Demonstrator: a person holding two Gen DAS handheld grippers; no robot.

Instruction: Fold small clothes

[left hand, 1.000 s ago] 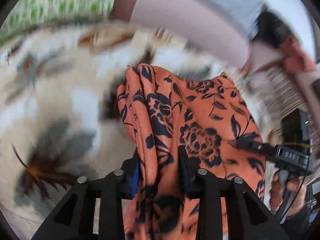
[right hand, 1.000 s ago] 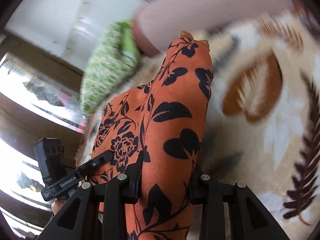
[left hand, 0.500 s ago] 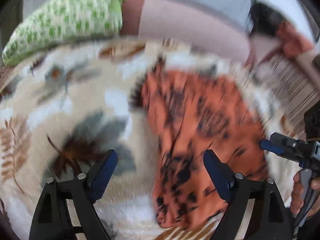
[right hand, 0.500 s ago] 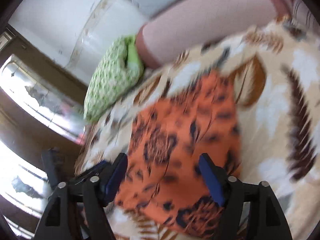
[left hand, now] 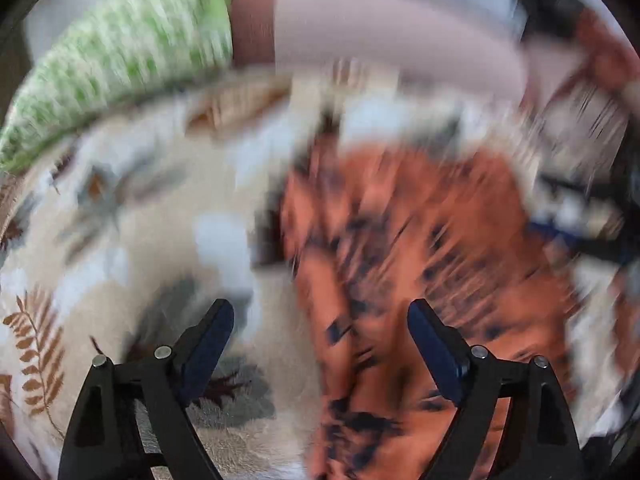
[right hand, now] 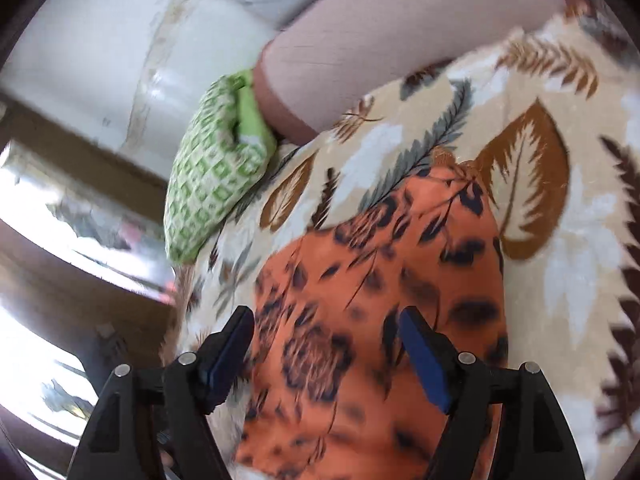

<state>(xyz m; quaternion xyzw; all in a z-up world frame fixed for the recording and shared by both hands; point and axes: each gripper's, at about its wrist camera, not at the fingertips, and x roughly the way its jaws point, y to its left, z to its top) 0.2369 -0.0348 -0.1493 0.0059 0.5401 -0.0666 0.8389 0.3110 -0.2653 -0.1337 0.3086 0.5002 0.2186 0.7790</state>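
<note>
Release is the change: a second ago both grippers pinched the orange floral garment (right hand: 384,280); now left gripper (left hand: 320,344) and right gripper (right hand: 326,348) stand with fingers apart, and it lies on the leaf-print blanket (right hand: 560,240); one fold looks laid.

No legible text, labels, brands, numbers or signs in either wrist view; left view heavily blurred by motion.
</note>
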